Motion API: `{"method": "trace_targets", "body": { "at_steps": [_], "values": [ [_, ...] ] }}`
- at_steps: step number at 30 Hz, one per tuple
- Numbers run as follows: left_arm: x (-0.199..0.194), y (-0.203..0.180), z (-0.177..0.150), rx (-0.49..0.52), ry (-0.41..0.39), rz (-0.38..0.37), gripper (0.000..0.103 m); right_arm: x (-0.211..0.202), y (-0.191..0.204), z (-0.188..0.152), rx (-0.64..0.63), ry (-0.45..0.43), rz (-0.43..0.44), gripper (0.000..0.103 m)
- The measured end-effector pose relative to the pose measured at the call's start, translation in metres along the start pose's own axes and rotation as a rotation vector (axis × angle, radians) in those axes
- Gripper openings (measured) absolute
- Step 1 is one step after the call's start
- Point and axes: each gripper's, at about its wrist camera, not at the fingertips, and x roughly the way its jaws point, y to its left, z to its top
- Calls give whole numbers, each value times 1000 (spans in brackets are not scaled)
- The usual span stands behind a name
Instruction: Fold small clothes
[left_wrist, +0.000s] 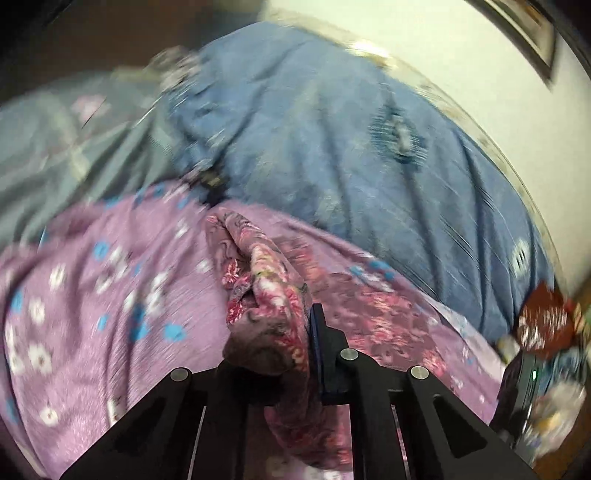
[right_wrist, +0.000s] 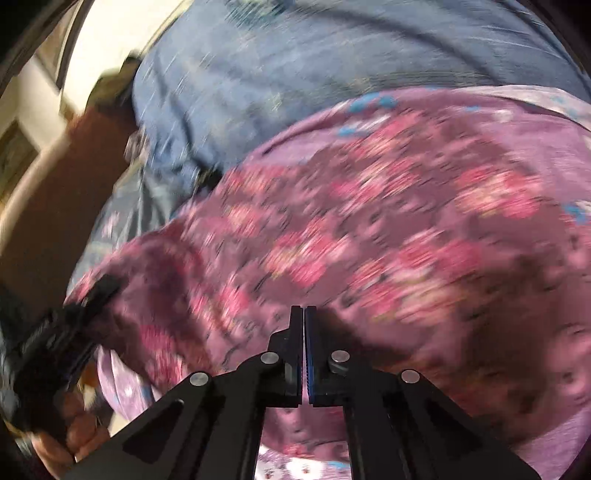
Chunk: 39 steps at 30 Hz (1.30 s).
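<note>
Maroon floral cloth, the small garment (left_wrist: 266, 295), was bunched between the fingers of the left gripper (left_wrist: 280, 332), which pinched a thick fold of it. Its remaining fabric lay spread on a lilac sheet (left_wrist: 92, 295) with blue and white flowers, near the edge of a blue bedcover (left_wrist: 332, 129). The right gripper (right_wrist: 303, 317) had its pads pressed together over the garment (right_wrist: 369, 221); whether any cloth lay between them could not be told. Both views were blurred.

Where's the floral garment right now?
In the left wrist view the floral garment sits centre frame, bunched in the left gripper, on the lilac sheet. In the right wrist view it spreads just beyond the shut right gripper.
</note>
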Motion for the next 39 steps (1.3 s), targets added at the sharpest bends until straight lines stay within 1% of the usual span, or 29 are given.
{"method": "trace_targets", "body": {
  "at_steps": [1, 3, 5, 9, 11, 13, 14, 15, 16, 17, 18, 19, 20, 21, 22, 23, 24, 25, 26, 27, 29, 30, 31, 32, 33, 34, 35, 37, 39],
  "values": [
    [-2, -19, 2, 55, -9, -17, 4, -8, -9, 4, 32, -27, 0, 1],
    [-3, -56, 5, 161, -17, -43, 4, -26, -34, 15, 108, -84, 2, 1],
    [2, -95, 1, 256, -4, -62, 4, -47, -62, 23, 186, -146, -2, 1],
    [30, -155, -16, 350, 51, -153, 4, -84, -115, 34, 318, -247, -21, 1],
    [52, -185, -33, 385, 96, -195, 4, -103, -140, 34, 381, -295, -25, 2],
    [76, -210, -53, 426, 190, -255, 6, -116, -158, 34, 426, -330, -22, 3],
    [83, -217, -62, 434, 241, -285, 7, -120, -165, 33, 442, -341, -19, 7],
    [86, -219, -66, 429, 272, -312, 8, -122, -171, 32, 458, -345, -12, 7],
    [85, -217, -69, 416, 299, -363, 15, -123, -175, 33, 470, -339, -2, 8],
    [79, -213, -68, 409, 306, -419, 27, -122, -179, 35, 484, -325, 23, 10],
    [72, -205, -62, 415, 283, -443, 36, -119, -179, 36, 488, -311, 40, 18],
    [63, -196, -57, 421, 244, -449, 53, -117, -179, 37, 485, -295, 53, 25],
    [52, -183, -49, 420, 184, -451, 64, -113, -175, 37, 479, -280, 64, 41],
    [45, -171, -42, 415, 138, -442, 66, -110, -172, 38, 472, -267, 85, 51],
    [39, -154, -31, 409, 91, -407, 67, -106, -168, 40, 463, -254, 112, 53],
    [39, -141, -24, 397, 76, -369, 67, -104, -163, 41, 449, -237, 133, 55],
    [39, -130, -21, 381, 73, -346, 67, -100, -159, 42, 434, -215, 135, 57],
    [44, -114, -15, 338, 81, -313, 67, -97, -155, 41, 421, -198, 126, 59],
    [52, -98, -12, 286, 99, -283, 67, -92, -151, 40, 408, -178, 106, 62],
    [59, -83, -12, 227, 128, -257, 66, -89, -150, 41, 405, -167, 92, 62],
    [69, -67, -21, 153, 164, -236, 66, -82, -148, 40, 409, -148, 74, 62],
    [75, -64, -23, 138, 172, -227, 66, -79, -147, 39, 411, -139, 68, 62],
    [82, -61, -23, 138, 181, -212, 66, -77, -145, 39, 409, -133, 63, 62],
    [87, -63, -29, 162, 194, -197, 66, -73, -139, 41, 394, -126, 53, 62],
    [94, -67, -28, 189, 206, -186, 66, -69, -133, 41, 369, -123, 34, 50],
    [99, -73, -33, 236, 228, -170, 66, -67, -125, 42, 331, -123, 0, 38],
    [103, -79, -36, 284, 248, -167, 66, -64, -110, 41, 254, -121, -82, 19],
    [105, -85, -36, 344, 252, -175, 66, -64, -87, 38, 142, -136, -206, 14],
    [104, -90, -34, 368, 241, -175, 66, -76, -65, 32, 67, -189, -258, 12]
  ]
}}
